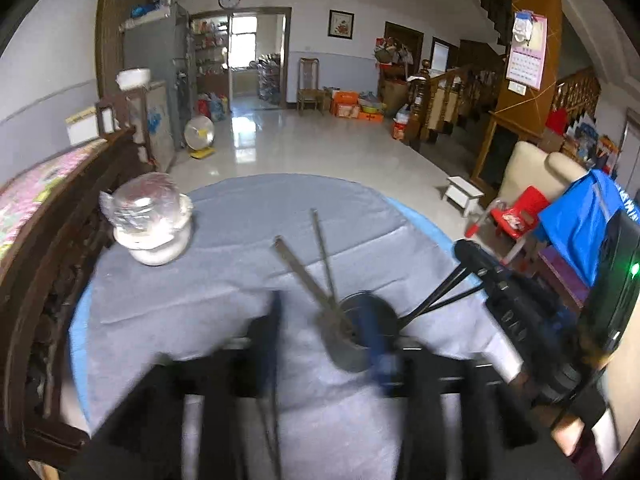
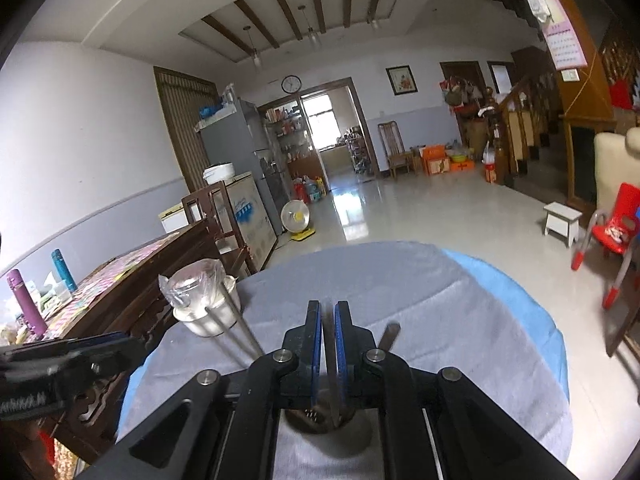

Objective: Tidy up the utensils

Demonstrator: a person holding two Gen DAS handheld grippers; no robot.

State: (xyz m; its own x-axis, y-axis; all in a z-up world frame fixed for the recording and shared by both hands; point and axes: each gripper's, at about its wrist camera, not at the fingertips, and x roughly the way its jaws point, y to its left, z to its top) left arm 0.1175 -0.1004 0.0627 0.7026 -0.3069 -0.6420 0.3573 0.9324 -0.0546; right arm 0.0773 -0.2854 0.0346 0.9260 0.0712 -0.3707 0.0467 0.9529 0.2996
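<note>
A dark round utensil holder (image 1: 362, 330) stands on the grey tablecloth (image 1: 224, 288), with metal chopsticks (image 1: 322, 254) and a flat metal handle (image 1: 294, 266) sticking out of it. My left gripper (image 1: 326, 336) is open, blurred, its fingers either side of the holder's near edge. My right gripper (image 2: 329, 340) is shut on a thin flat metal utensil (image 2: 330, 368) whose lower end reaches down into the holder (image 2: 320, 424) right below it. Chopsticks (image 2: 236, 332) and another handle (image 2: 390, 336) lean out of that holder. The right gripper also shows in the left wrist view (image 1: 476, 260).
A white jar wrapped in clear plastic (image 1: 150, 220) stands at the table's far left; it also shows in the right wrist view (image 2: 204, 300). A dark wooden bench (image 1: 48, 280) borders the table's left side. A red child's chair (image 2: 612, 232) stands on the floor at right.
</note>
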